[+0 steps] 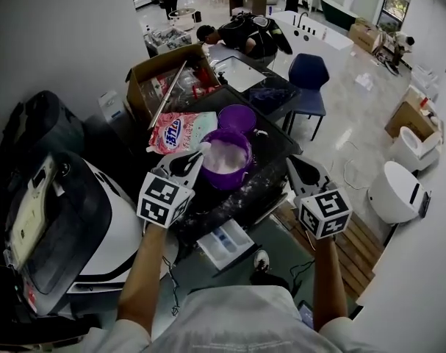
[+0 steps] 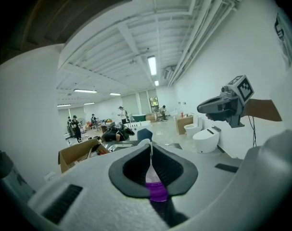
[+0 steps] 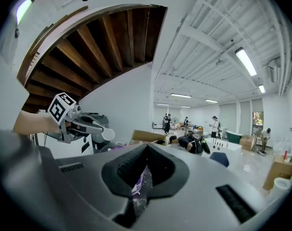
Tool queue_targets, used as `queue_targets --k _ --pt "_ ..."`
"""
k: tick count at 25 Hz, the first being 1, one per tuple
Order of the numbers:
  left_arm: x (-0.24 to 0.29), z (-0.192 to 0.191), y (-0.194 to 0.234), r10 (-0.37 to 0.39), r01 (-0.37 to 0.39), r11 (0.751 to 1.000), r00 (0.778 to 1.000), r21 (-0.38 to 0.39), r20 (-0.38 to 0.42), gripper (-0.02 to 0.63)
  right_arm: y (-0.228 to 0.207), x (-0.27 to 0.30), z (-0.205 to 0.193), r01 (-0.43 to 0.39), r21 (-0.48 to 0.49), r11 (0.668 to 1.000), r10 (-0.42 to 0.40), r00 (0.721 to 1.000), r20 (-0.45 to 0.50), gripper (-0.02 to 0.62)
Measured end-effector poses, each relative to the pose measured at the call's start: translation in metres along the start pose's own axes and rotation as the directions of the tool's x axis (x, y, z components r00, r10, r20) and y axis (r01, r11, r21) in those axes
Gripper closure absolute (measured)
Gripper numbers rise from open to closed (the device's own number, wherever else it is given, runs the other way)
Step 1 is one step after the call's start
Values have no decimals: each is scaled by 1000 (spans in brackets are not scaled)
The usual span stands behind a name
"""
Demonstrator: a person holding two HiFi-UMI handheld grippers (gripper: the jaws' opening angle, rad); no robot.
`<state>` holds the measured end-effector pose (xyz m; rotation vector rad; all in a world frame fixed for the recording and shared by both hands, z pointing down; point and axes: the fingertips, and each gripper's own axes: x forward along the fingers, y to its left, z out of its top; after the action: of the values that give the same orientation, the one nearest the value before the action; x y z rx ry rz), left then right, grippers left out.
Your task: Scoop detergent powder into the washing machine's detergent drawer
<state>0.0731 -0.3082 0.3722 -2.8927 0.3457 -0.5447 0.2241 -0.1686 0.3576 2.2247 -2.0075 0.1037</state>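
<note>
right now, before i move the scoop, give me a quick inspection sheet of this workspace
surface: dark table dusted with powder
job's things: purple tub of powder, open; drawer near table's front edge; washing machine at left
clutter: pink detergent bag, purple lid, cardboard box
grippers: left gripper shut on scoop over tub; right gripper shut, empty
cables: loose cable on floor
surroundings: blue chair, toilets, people beyond

Glossy purple plastic tub (image 1: pixel 230 182) — crinkly plastic detergent bag (image 1: pixel 175 132), matt cardboard box (image 1: pixel 160 63).
</note>
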Motion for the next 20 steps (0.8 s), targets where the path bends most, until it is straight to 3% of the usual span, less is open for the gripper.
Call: queue_targets --k 5,10,20 --pt "35 -10 10 29 -26 999 992 29 -121 591 -18 28 -11 -64 19 998 64 998 -25 591" --pt "65 -21 12 3 22 995 973 102 -232 592 -31 54 -27 -132 40 990 134 990 -50 591" --pt "116 -57 14 39 80 967 892 243 -450 592 -53 98 -43 -270 49 962 273 959 -81 589"
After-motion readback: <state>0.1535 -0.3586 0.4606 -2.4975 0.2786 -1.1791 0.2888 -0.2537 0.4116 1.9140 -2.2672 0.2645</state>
